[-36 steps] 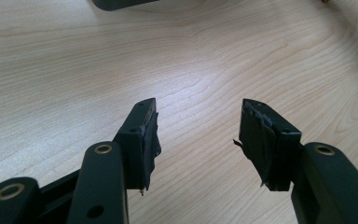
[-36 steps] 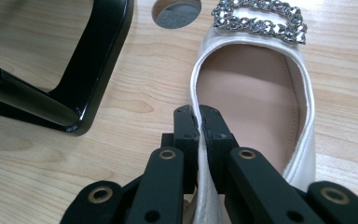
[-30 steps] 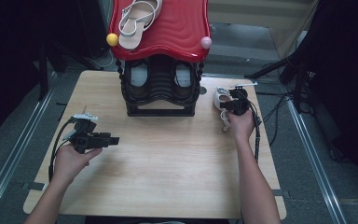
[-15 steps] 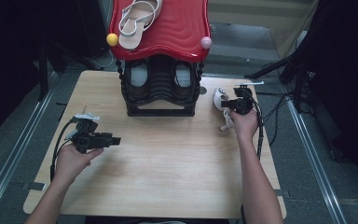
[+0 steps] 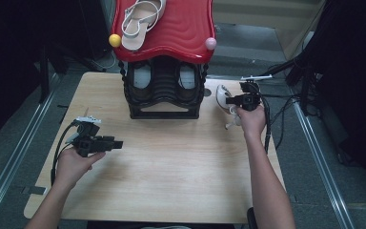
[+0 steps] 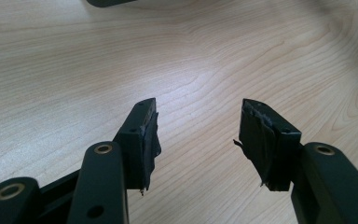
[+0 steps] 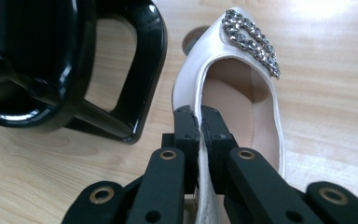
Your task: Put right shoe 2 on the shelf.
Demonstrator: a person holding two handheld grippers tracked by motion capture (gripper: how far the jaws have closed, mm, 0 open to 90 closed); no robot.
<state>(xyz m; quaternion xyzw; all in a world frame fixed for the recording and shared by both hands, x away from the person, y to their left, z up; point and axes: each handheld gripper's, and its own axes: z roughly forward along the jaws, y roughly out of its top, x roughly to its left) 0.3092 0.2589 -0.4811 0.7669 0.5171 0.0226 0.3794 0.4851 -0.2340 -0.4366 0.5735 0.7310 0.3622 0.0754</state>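
Now — right gripper [image 7: 200,122] clamped on rim of white satin heeled shoe with rhinestone buckle [image 7: 235,88] | left gripper [image 6: 196,135] agape, empty | black shoe rack with red top [image 5: 164,90] just beside — likely placing left.

We look down on a pale wooden table [image 5: 171,191]. At twelve o'clock stands a black shoe rack [image 5: 164,90] under a red wavy top [image 5: 181,28], on which a strappy beige sandal [image 5: 140,21] lies. A yellow ball [image 5: 115,40] and a pink ball [image 5: 210,43] sit at the top's front corners. At two o'clock our right gripper [image 5: 228,100] pinches the rim of a white shoe [image 5: 221,95] just beside the rack. At eight o'clock our left gripper [image 5: 119,143] hovers level, pointing toward three o'clock.
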